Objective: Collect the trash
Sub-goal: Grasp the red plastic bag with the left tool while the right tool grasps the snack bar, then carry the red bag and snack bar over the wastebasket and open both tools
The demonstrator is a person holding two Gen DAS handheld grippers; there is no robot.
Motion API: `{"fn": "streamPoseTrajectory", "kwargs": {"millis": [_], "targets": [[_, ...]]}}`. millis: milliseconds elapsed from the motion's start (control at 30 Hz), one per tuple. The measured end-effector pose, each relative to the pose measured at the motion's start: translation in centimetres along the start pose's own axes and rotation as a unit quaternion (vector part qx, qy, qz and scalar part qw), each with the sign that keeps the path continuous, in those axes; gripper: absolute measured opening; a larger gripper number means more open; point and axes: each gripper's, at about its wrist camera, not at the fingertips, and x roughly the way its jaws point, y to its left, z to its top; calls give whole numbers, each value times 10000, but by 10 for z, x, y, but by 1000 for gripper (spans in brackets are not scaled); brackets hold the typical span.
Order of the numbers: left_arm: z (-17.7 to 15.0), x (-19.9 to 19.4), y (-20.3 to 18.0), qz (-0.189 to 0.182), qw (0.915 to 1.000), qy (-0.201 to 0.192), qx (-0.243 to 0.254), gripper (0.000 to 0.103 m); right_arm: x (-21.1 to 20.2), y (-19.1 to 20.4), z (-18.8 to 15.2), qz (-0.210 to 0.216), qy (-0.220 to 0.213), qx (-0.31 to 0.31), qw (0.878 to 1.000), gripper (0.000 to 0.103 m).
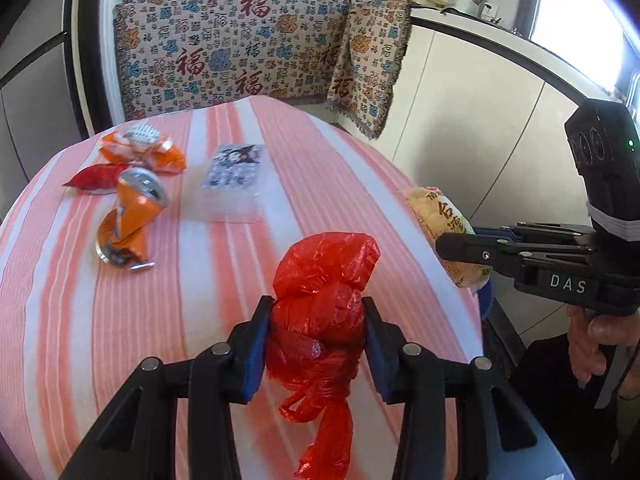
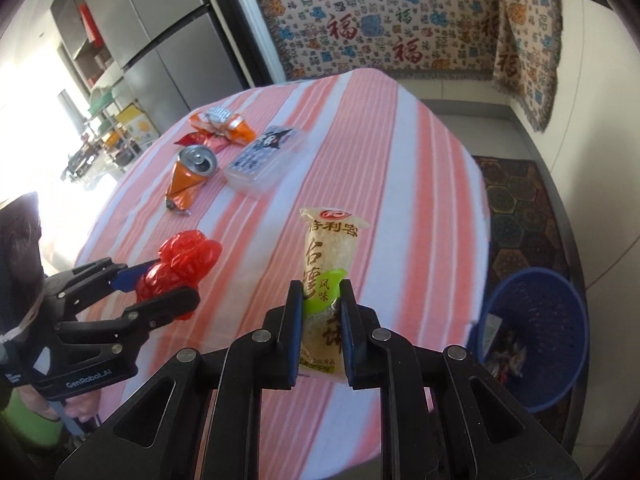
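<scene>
My left gripper [image 1: 316,308] is shut on a crumpled red plastic bag [image 1: 320,312], held above the striped table; the bag's tail hangs down between the fingers. The same red plastic bag [image 2: 180,268] and left gripper [image 2: 160,286] show at the left of the right wrist view. My right gripper [image 2: 320,292] is shut on a pale snack packet [image 2: 330,256] with a green patch, standing upright between the blue pads. In the left wrist view that snack packet [image 1: 436,216] sticks out past the right gripper [image 1: 448,246] at the table's right edge.
On the pink-striped tablecloth [image 1: 320,168] lie a crushed orange can [image 1: 128,220], orange and red wrappers [image 1: 140,148] and a clear plastic box [image 1: 234,184]. A blue perforated bin [image 2: 532,328] with some trash stands on the floor right of the table. A patterned cloth covers the cabinet behind.
</scene>
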Motion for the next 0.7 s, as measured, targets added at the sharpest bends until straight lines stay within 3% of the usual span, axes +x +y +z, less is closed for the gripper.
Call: {"fn": "streamPoseTrajectory", "kwargs": {"millis": [400, 700], "targets": [[62, 49, -114, -740, 9960, -19, 499, 43, -56, -129, -4, -945, -303, 816, 9917, 16], [85, 110, -193, -1015, 9921, 183, 712, 43, -70, -205, -13, -1449, -256, 1166, 9822, 16]]}}
